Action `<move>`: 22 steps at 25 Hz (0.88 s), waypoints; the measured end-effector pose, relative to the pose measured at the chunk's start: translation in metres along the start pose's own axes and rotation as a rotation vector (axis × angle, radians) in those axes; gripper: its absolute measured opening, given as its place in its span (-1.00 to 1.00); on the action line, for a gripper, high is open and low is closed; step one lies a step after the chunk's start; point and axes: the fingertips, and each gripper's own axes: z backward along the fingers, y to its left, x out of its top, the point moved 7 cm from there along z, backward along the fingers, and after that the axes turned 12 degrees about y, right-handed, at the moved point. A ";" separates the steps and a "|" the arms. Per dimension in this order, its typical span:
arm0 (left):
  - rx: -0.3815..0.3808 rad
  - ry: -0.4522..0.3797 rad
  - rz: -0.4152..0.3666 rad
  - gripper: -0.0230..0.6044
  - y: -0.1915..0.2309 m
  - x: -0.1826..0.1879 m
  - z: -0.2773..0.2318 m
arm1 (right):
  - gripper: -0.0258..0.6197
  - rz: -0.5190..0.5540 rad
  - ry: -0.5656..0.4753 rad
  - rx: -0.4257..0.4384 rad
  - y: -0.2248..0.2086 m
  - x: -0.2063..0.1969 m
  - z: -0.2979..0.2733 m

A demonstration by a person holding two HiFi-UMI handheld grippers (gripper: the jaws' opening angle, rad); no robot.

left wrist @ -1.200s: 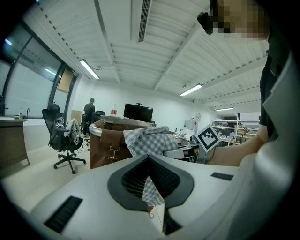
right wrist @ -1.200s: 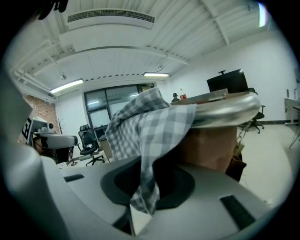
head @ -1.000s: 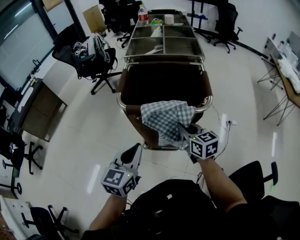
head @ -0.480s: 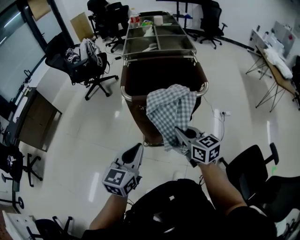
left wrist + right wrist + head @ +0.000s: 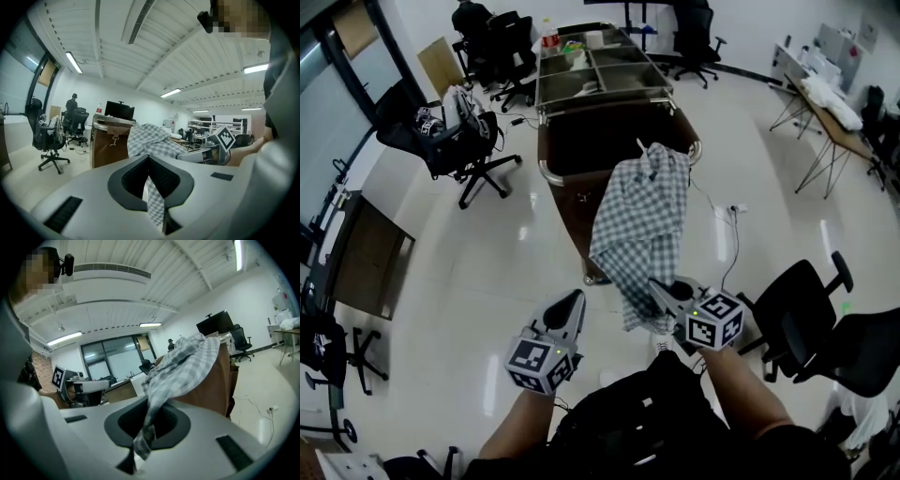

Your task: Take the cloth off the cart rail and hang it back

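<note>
Closest to the person, the right hand-held gripper (image 5: pixel 667 292) is clamped on a lower corner of the grey-and-white checked cloth (image 5: pixel 644 211). The cloth stretches away from it to the cart rail (image 5: pixel 693 149), with its far end bunched over the rail's near right corner. The rail rims a tall brown cart (image 5: pixel 567 178). The left hand-held gripper (image 5: pixel 573 302) hovers to the left, apart from the cloth, its 2 jaws together and holding nothing. A black office chair (image 5: pixel 795 305) stands on the white floor (image 5: pixel 487 272) at right.
</note>
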 end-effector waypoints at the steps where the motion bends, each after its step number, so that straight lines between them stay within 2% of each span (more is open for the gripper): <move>1: -0.006 0.001 0.001 -0.93 -0.001 -0.002 0.003 | -0.85 -0.004 0.005 0.002 0.007 -0.007 0.003; 8: -0.047 0.000 -0.035 -0.93 -0.011 -0.012 0.018 | -0.85 -0.006 0.036 0.018 0.047 -0.039 0.014; 16: -0.068 -0.012 -0.068 -0.93 -0.021 -0.012 0.031 | -0.85 0.052 0.092 0.102 0.092 -0.055 0.010; 22: -0.041 -0.030 -0.058 -0.93 -0.018 -0.013 0.042 | -0.85 0.039 0.092 0.085 0.086 -0.055 0.007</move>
